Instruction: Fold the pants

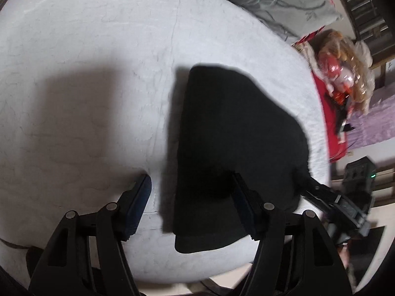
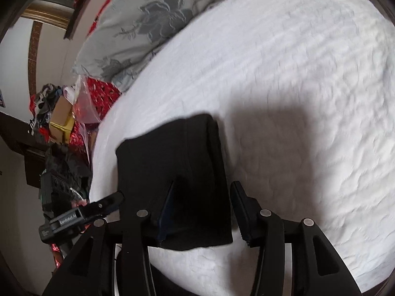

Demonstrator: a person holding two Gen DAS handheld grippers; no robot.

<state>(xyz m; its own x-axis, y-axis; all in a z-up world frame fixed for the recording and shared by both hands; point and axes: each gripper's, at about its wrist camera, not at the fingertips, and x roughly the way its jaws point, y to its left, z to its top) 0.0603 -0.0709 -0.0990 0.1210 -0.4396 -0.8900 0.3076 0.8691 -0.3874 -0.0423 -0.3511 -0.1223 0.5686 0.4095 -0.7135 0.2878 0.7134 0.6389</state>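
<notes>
The black pants (image 1: 229,148) lie folded into a compact block on the white bed cover (image 1: 86,86). My left gripper (image 1: 190,180) is open, just above the near left edge of the pants. In the right wrist view the pants (image 2: 172,160) lie straight ahead, and my right gripper (image 2: 202,185) is open over their near right edge. The right gripper also shows in the left wrist view (image 1: 318,194) at the pants' right side. The left gripper shows in the right wrist view (image 2: 108,202) at their left side. Neither holds cloth.
A grey floral pillow (image 2: 148,24) lies at the head of the bed. A doll in plastic (image 1: 343,74) and red bedding (image 1: 328,113) sit beside the cover. Boxes and clutter (image 2: 61,113) stand by the wall. The bed's near edge (image 1: 185,276) is close.
</notes>
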